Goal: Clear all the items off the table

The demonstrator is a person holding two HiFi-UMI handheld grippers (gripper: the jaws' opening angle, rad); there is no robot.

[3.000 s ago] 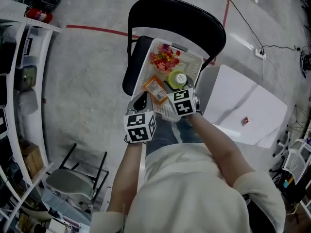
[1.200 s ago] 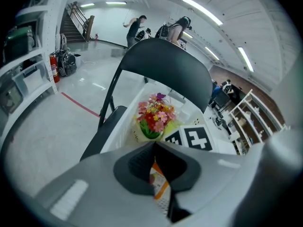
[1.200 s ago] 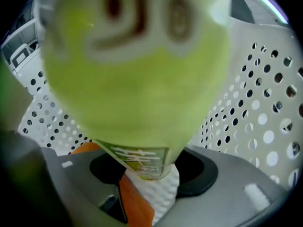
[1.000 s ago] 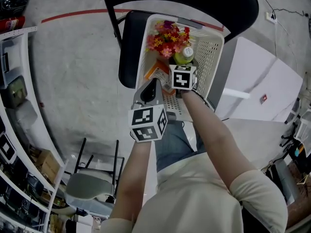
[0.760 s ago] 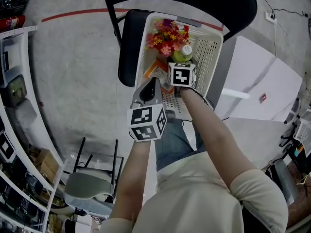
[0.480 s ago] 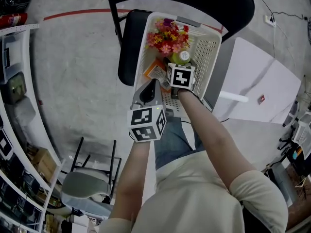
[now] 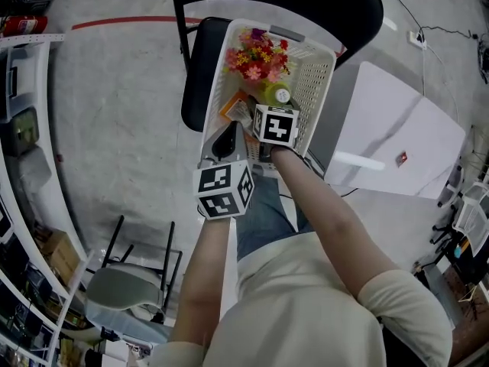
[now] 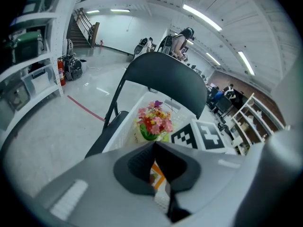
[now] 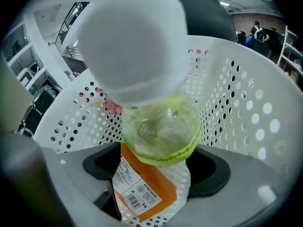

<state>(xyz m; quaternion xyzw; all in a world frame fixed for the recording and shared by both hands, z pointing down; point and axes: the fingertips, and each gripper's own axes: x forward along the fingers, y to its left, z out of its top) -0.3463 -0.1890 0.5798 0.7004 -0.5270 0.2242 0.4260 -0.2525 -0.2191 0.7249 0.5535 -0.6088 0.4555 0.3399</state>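
Observation:
A white perforated basket (image 7: 318, 73) rests on a black chair (image 7: 194, 82). In it are a bunch of red and pink flowers (image 7: 256, 54), an orange packet (image 7: 234, 109) and a green bottle (image 7: 276, 95) with a white cap. In the right gripper view the bottle (image 9: 161, 126) stands upright between the jaws of my right gripper (image 9: 158, 163), over the packet (image 9: 142, 186). These jaws have just been opening and do not press on it. My left gripper (image 7: 221, 140) hovers at the basket's near left rim, tips together, holding nothing; beyond it show the flowers (image 8: 152, 123).
A white table (image 7: 397, 132) stands right of the chair. Shelving (image 7: 19, 136) runs along the left and a second chair (image 7: 114, 285) sits at the lower left. A red line (image 7: 122, 23) crosses the grey floor.
The bottle went from the basket's near end to beside the flowers, with the right gripper following. Both grippers have since lifted a little; the left stays by the rim.

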